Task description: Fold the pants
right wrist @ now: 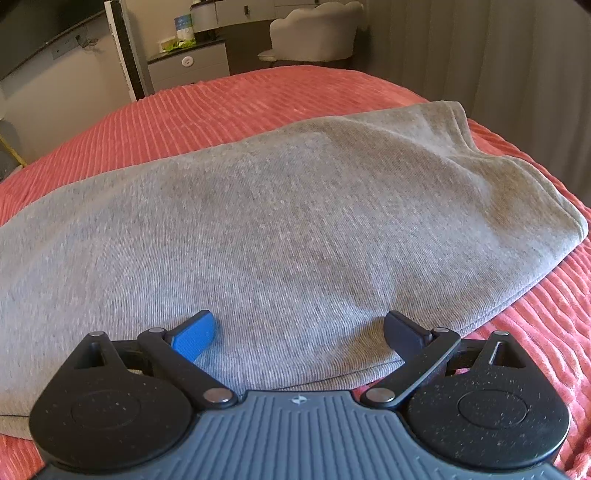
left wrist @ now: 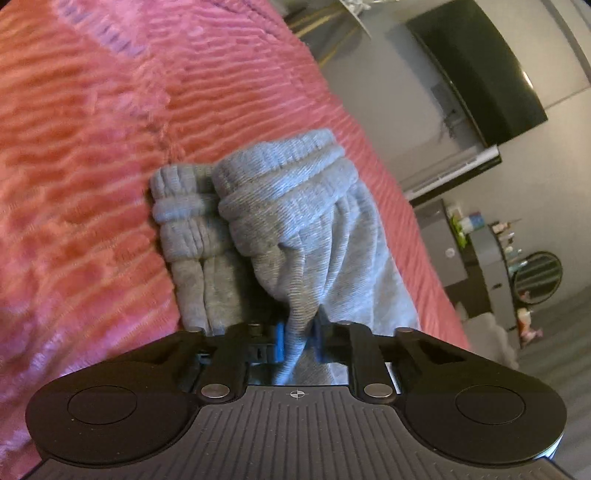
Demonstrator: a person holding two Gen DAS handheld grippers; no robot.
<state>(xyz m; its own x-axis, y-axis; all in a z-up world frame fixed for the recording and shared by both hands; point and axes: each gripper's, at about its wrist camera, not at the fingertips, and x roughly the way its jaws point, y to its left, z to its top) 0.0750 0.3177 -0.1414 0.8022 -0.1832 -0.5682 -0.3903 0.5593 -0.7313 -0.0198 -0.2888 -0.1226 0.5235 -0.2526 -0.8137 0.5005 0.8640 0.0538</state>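
The grey pants (right wrist: 280, 221) lie spread on a coral ribbed bedspread (right wrist: 229, 99). In the left wrist view my left gripper (left wrist: 298, 341) is shut on a pinched fold of the pants (left wrist: 295, 236) near the ribbed leg cuffs (left wrist: 184, 206), which hang bunched over the bedspread (left wrist: 92, 147). In the right wrist view my right gripper (right wrist: 299, 336) is open, its blue pads (right wrist: 194, 339) resting on the grey cloth near its front edge, holding nothing.
Beyond the bed stand a dark TV (left wrist: 480, 74) on the wall, a grey cabinet (right wrist: 188, 66) with small items, a round mirror (left wrist: 539, 277) and a cream armchair (right wrist: 314, 33). A curtain (right wrist: 498, 74) hangs at the right.
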